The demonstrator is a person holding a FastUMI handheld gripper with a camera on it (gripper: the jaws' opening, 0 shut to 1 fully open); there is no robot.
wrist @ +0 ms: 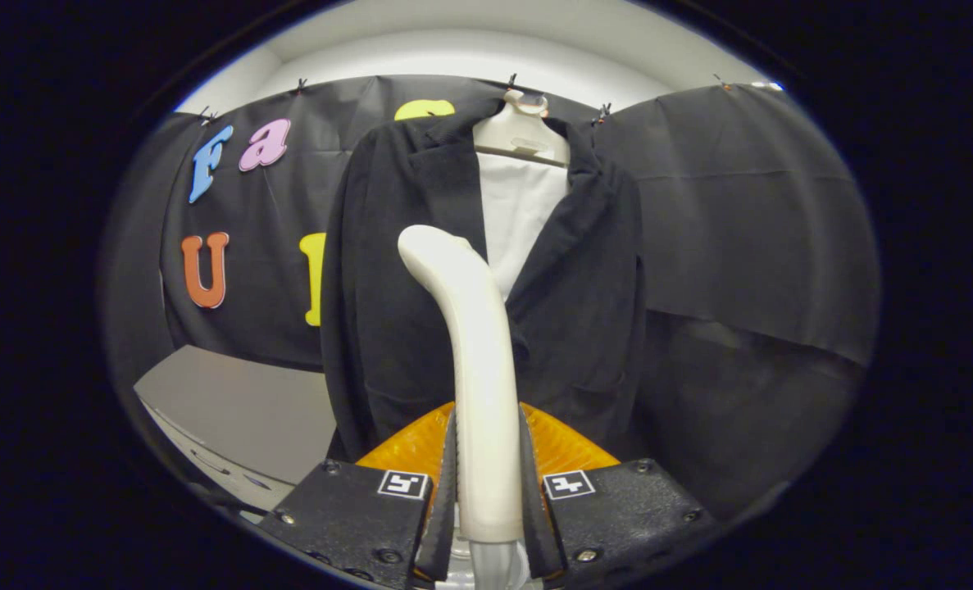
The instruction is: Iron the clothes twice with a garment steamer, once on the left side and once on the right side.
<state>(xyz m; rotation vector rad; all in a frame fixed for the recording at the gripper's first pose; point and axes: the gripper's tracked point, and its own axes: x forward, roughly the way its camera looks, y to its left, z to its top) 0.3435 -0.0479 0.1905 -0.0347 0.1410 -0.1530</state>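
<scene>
1. Gripper view: the cream-white, curved plastic handle of the garment steamer [476,360] stands upright between the two fingers of the claw [486,492]. Its bent head rises ahead of them, in front of the jacket's left front panel.
2. The claw is closed narrowly on that handle. Both black ribbed finger pads [447,492] press against its lower shaft, one on each side, with orange ribbed backing showing behind them.
3. The steamer handle looks rigid and smooth, so it could slip or twist in the grip. Judging by its shape, the low, straight part of the shaft where the pads sit now is the sensible hold. Part of a pale hose or collar shows below the grip, and its drag may pull on the handle.
4. The black, soft, matte fabric jacket [584,287] hangs on a pale mannequin form [522,131], open at the front over a white shirt [519,213]. It is beyond the fingers, against the black cloth wall.
5. The jacket looks limp and light. It will likely yield and sway under the steamer head, so light contact along each front panel seems called for.
6. A grey tabletop [232,401] lies to the left, below the jacket's hem.
7. Whether the steamer head touches the cloth cannot be told.
</scene>
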